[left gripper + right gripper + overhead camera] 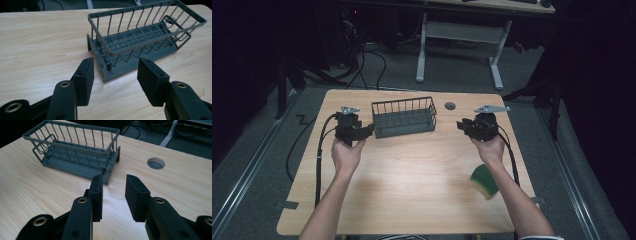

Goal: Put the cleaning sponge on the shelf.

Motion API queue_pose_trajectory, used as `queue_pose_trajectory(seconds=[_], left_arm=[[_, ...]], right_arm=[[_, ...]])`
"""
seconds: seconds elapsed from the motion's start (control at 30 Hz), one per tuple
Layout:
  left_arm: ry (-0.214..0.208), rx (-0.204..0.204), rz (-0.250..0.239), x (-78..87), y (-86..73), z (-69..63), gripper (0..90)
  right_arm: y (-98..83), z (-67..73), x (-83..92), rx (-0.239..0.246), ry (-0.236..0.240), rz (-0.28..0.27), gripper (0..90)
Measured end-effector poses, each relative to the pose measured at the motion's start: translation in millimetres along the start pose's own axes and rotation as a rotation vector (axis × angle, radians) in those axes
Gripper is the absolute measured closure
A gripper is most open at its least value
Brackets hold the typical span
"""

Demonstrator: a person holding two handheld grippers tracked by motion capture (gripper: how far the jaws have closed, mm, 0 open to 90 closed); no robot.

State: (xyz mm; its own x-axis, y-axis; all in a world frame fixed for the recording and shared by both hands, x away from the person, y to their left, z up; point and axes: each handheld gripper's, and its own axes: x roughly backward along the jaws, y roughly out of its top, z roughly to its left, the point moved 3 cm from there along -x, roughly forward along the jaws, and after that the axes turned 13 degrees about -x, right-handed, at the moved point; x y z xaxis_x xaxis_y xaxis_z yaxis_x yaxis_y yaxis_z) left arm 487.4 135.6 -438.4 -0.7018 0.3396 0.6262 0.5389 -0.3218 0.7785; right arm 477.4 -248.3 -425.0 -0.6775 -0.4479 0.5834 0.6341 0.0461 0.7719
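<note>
High view: basket sits between my left gripper and right gripper; I'd approach both ends evenly.
Left gripper view: jaws partly apart, empty; basket's end just ahead.
Right gripper view: jaws narrower, empty; basket ahead-left.

A dim lab or test room: a light wooden table on grey carpet, floor rails alongside, loose cables and a white-legged desk (far beyond the jaws) in darkness.
</note>
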Motion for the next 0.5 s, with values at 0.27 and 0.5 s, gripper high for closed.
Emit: queue_pose_trajectory(seconds=[0.27,0.5], left_arm=[[0.033,0.023,0.013,-19.3,15.6,6.7,47.3],[0.045,0.067,0.02,-30.6,22.9,9.1,48.2]], right_arm=[[22.6,10.4,-27.7,0.008,-0.002,0.02,68.4],[30.1,19.6,-55.5,-0.009,-0.002,0.016,69.0]])
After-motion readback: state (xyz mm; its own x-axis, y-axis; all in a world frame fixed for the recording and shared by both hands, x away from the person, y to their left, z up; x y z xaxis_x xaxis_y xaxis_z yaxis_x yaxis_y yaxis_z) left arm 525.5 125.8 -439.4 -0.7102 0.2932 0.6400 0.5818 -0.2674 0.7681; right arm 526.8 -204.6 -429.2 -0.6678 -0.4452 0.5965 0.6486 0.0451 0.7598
